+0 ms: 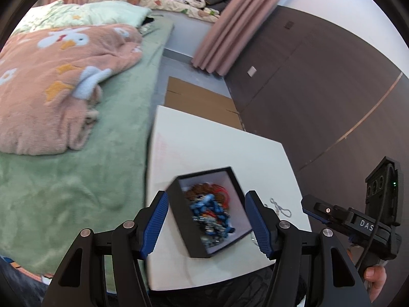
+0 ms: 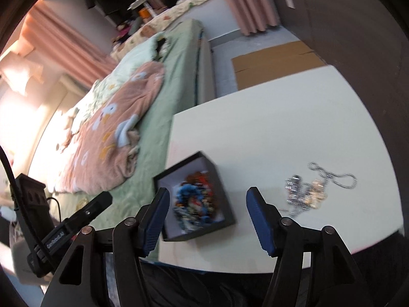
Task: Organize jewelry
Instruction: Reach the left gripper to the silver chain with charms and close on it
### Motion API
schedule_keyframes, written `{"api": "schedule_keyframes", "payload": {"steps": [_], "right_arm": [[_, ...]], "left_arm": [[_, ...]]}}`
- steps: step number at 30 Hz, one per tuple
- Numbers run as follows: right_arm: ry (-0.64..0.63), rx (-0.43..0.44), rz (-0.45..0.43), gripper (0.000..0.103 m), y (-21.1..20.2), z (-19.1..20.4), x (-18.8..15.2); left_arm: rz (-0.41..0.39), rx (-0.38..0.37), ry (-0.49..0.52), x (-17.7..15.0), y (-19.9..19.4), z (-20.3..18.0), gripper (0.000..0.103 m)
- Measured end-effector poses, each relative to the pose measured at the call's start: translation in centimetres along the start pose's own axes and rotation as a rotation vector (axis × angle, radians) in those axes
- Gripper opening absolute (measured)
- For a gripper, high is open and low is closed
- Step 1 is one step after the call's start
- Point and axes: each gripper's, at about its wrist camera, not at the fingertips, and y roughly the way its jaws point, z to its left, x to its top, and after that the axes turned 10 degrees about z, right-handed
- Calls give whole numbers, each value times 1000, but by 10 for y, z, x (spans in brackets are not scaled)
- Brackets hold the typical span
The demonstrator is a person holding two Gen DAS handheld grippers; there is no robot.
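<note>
Left wrist view: left hand-held gripper (image 1: pixel 207 220) open, empty, pads flanking a black box (image 1: pixel 179 204) of blurred beaded jewelry (image 1: pixel 209 209) on the white tabletop (image 1: pixel 217 143); a silver chain (image 1: pixel 281 208) is partly hidden.

Right wrist view: right hand-held gripper (image 2: pixel 207 220) open, empty; silver pieces (image 2: pixel 306 192) lie blurred, well apart from the box.
</note>
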Motion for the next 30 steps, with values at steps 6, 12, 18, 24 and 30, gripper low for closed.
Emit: {"api": "schedule_keyframes", "payload": {"steps": [6,12,18,24,30], "right_arm": [[87,-24,-15,63,-18,-49,-9],[145,-26,-30,63,-31,-86,-17],[195,-20,-44,63,-40,-119,-25],[243,-9,-60,63,-47,-149,-34],[280,-3,-68,63,-45,-172,-38]], "left_arm": [[29,-15,68,-2,18,-35,63],[66,-23,133,-6,39,-69,63],[105,-25,194,-12,61,-100,63],[145,-16,228,-16,83,-123,58],[223,-1,231,-16,117,-139,39]]}}
